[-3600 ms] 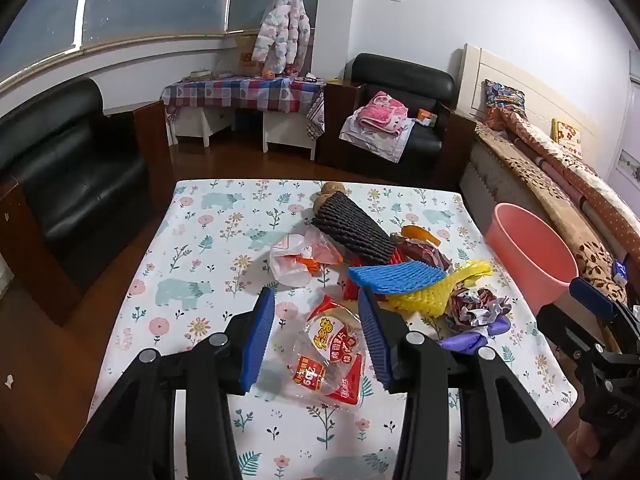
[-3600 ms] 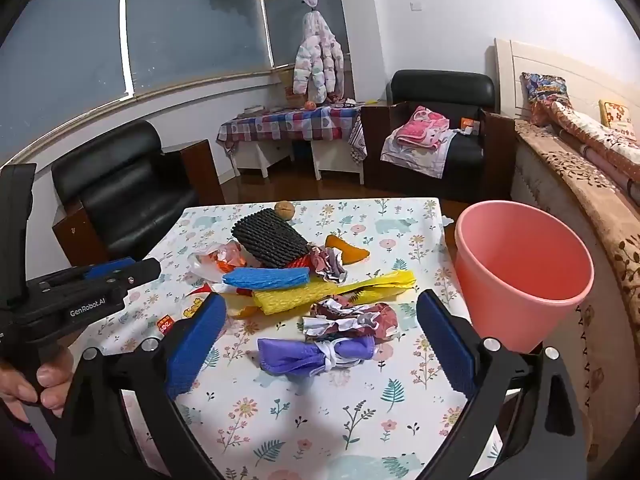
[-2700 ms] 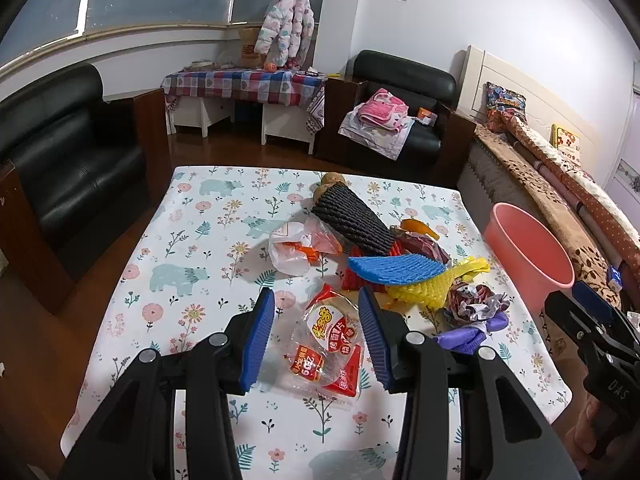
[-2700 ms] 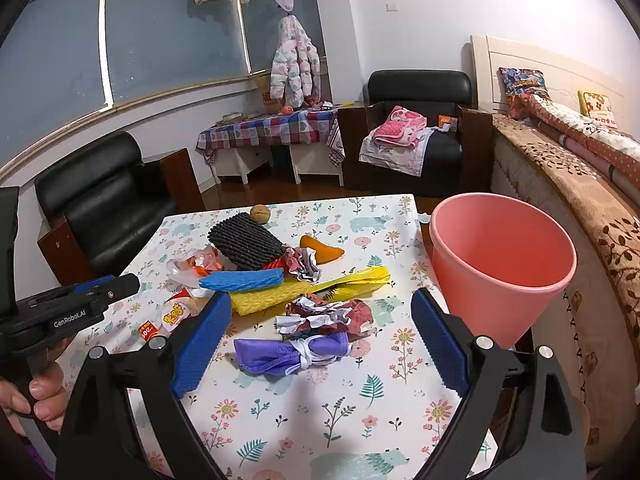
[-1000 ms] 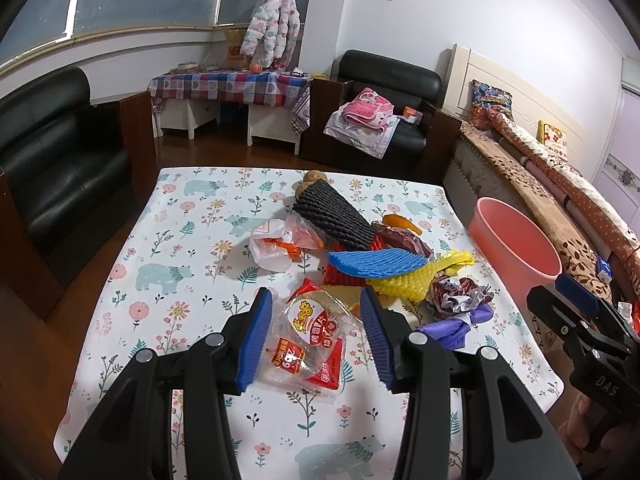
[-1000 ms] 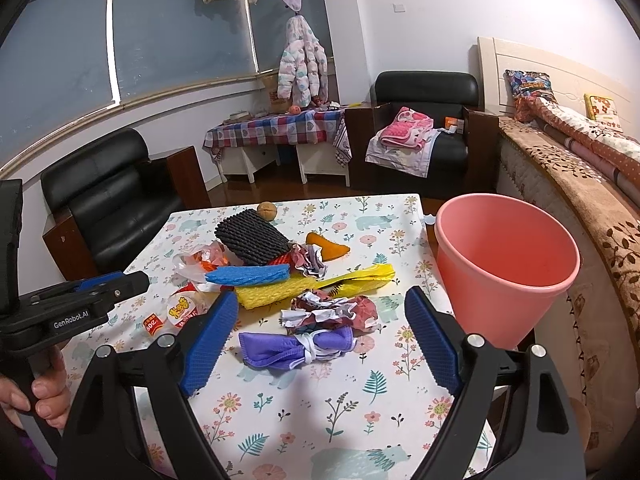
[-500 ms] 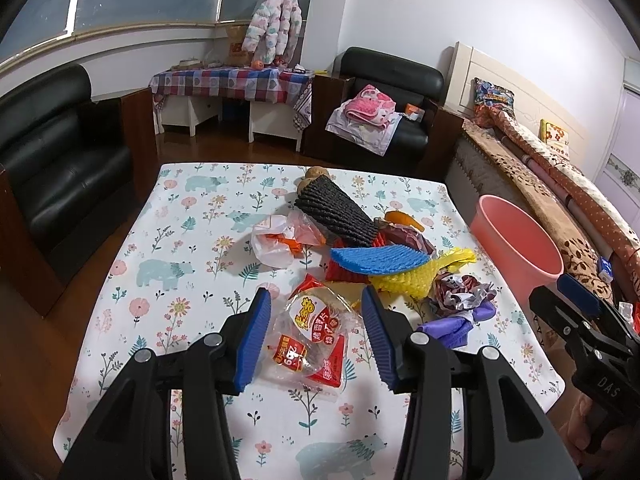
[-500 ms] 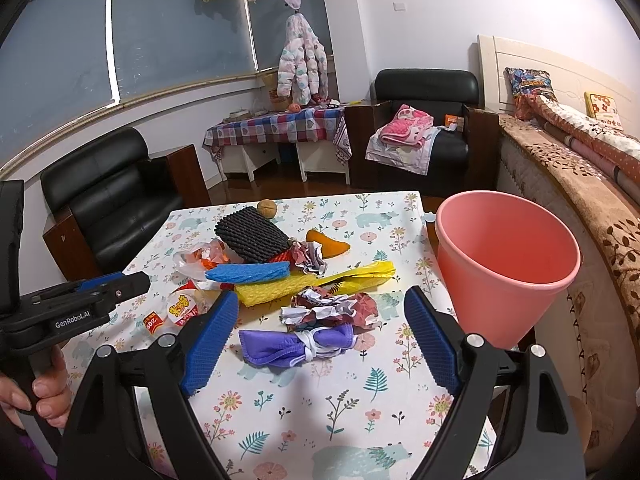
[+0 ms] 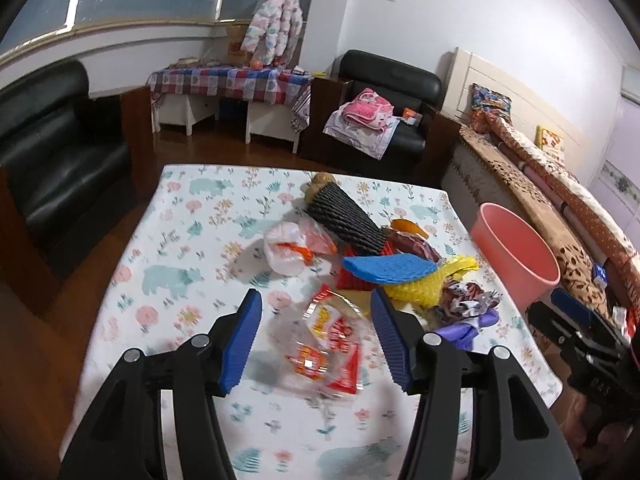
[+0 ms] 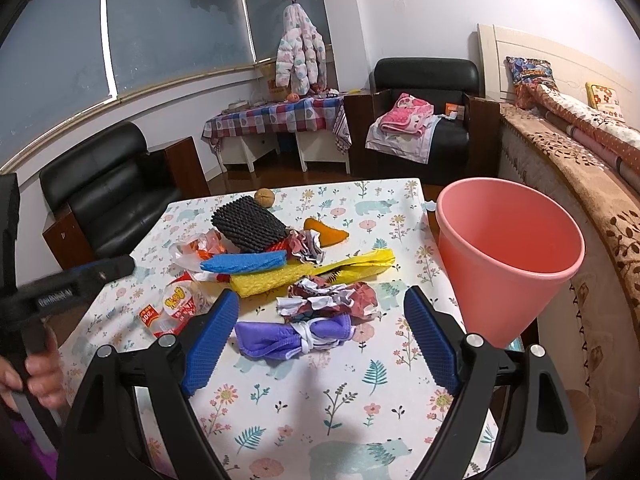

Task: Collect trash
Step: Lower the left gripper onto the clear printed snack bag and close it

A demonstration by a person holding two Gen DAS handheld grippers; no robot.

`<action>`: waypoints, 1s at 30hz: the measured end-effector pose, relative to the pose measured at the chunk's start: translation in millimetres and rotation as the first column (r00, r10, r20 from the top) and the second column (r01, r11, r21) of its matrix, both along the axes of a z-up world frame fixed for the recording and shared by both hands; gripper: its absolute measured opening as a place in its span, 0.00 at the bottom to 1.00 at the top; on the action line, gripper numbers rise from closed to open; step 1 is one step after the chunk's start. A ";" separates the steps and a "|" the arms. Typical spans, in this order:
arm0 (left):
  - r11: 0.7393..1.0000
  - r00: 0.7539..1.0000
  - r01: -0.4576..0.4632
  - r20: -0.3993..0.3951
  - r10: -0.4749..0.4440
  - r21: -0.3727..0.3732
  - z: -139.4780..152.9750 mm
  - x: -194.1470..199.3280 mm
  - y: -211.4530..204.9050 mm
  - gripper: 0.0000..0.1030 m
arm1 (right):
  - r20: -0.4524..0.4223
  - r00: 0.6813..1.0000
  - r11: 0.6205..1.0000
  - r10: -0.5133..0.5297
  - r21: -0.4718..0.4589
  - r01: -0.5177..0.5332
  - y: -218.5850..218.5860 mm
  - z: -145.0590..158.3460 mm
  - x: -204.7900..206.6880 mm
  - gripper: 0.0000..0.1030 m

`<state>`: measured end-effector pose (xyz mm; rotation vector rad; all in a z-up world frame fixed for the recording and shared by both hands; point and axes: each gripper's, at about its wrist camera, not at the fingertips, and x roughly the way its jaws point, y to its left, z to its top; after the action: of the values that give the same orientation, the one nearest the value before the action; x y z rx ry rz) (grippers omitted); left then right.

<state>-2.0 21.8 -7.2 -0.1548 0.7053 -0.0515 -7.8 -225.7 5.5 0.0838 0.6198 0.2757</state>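
Note:
A heap of trash lies on the flowered tablecloth (image 9: 188, 248): a clear red-and-yellow snack bag (image 9: 324, 346), a white plastic bag (image 9: 286, 250), black foam netting (image 9: 344, 218), blue foam netting (image 9: 386, 268), yellow foam netting (image 9: 420, 286), a crumpled wrapper (image 10: 328, 298) and a purple cloth bundle (image 10: 292, 336). My left gripper (image 9: 316, 338) is open above the snack bag, empty. My right gripper (image 10: 320, 344) is open over the purple bundle, empty. A pink bin (image 10: 506, 248) stands at the table's right edge.
An orange peel (image 10: 324, 236) and a small brown ball (image 10: 265, 197) lie behind the heap. Black armchairs (image 9: 48, 152) stand left and at the back. A bed (image 10: 592, 168) runs along the right, close behind the bin. A checked side table (image 10: 276, 118) stands by the far wall.
My left gripper has moved slightly forward and down toward the snack bag; its view is blurred. My right gripper has barely moved. Nothing on the table has shifted.

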 end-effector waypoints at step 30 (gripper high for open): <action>0.983 0.976 0.166 -0.131 -0.175 -0.074 -41.4 12.8 18.9 0.02 | -0.190 0.978 0.994 0.085 0.081 -0.070 -6.8 -36.4 30.9 0.71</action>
<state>10.7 40.7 -48.6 -0.1579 0.8537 -0.2295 23.1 -232.4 -30.8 0.1595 0.8072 0.3690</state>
